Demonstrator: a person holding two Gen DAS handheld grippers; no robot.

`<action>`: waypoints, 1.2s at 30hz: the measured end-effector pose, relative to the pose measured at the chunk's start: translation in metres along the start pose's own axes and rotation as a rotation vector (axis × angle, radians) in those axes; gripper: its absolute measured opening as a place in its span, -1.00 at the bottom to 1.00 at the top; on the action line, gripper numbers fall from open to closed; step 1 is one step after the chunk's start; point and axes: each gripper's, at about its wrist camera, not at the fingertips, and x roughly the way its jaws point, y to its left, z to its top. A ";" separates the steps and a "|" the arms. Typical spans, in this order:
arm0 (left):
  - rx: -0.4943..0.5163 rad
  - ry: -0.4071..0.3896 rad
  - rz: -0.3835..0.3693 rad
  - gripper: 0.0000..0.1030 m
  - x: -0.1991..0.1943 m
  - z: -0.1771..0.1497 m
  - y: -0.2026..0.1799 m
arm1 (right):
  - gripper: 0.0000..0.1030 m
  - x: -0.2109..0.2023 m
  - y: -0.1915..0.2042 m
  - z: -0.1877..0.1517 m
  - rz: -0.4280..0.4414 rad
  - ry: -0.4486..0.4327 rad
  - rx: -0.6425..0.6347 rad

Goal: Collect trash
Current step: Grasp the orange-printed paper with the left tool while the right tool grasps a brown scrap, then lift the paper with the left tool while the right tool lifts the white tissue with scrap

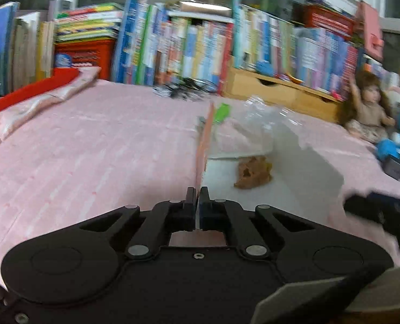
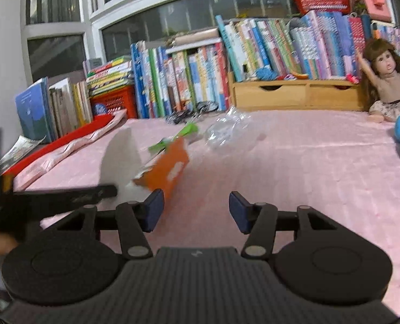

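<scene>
The left tool (image 1: pixel 197 193) has its two jaws pressed together on the near edge of an orange carton (image 1: pixel 204 145), which stands on its edge and runs away from the tool across the pink bed cover (image 1: pixel 92 148); the carton is opened up, with a white inner side and a pale grey flap to the right, and a brown crumpled lump (image 1: pixel 252 172) lies on that white inner side. Just behind the carton there is a green wrapper (image 1: pixel 221 112), and beside it a clear crumpled plastic (image 1: pixel 259 110); both lie on the bed cover.

The right tool (image 2: pixel 195 212) has its jaws apart, with nothing between the blue pads (image 2: pixel 154 210); only the pink cover shows between them. In its view the orange carton (image 2: pixel 170 170) is just ahead and to the left of the left pad, held up by the black finger of the left tool (image 2: pixel 113 190), which comes in from the left side; the green wrapper (image 2: pixel 178 136) and the clear plastic (image 2: pixel 224 129) are further back.

Behind everything a long row of books (image 2: pixel 200 81) stands along the window, with a wooden drawer box (image 2: pixel 294 94) under some of them; a doll (image 2: pixel 388 81) sits at the right end.
</scene>
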 end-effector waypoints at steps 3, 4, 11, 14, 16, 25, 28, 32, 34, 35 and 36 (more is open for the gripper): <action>0.029 0.080 -0.078 -0.97 -0.011 -0.006 0.000 | 0.11 -0.011 0.003 0.004 -0.003 -0.039 -0.024; 0.042 0.084 -0.083 -0.96 -0.015 -0.007 -0.001 | 0.07 -0.016 0.007 0.005 0.003 -0.055 -0.045; 0.108 0.079 -0.071 -0.94 -0.034 -0.022 -0.012 | -0.36 -0.034 0.042 0.002 0.113 -0.077 -0.157; 0.104 0.085 -0.072 -0.94 -0.037 -0.025 -0.013 | -0.44 -0.023 0.056 0.000 0.129 -0.042 -0.215; 0.105 0.086 -0.066 -0.94 -0.035 -0.024 -0.012 | -0.44 -0.008 0.059 0.000 0.125 0.010 -0.225; 0.109 0.075 -0.043 -0.91 -0.034 -0.025 -0.010 | -0.03 0.043 0.051 -0.013 0.041 0.133 -0.234; 0.103 0.074 -0.044 -0.89 -0.033 -0.025 -0.009 | 0.20 0.041 0.059 -0.023 0.038 0.134 -0.333; 0.057 0.075 -0.054 -0.79 -0.028 -0.024 -0.004 | 0.04 0.039 0.067 -0.028 0.051 0.128 -0.426; 0.035 0.076 -0.068 -0.65 -0.025 -0.023 -0.002 | -0.04 0.039 0.068 -0.027 0.050 0.126 -0.442; 0.025 0.075 -0.071 -0.61 -0.023 -0.022 -0.001 | -0.16 0.038 0.068 -0.026 0.045 0.126 -0.447; 0.022 0.074 -0.067 -0.62 -0.023 -0.021 -0.001 | -0.36 0.038 0.067 -0.026 0.038 0.121 -0.446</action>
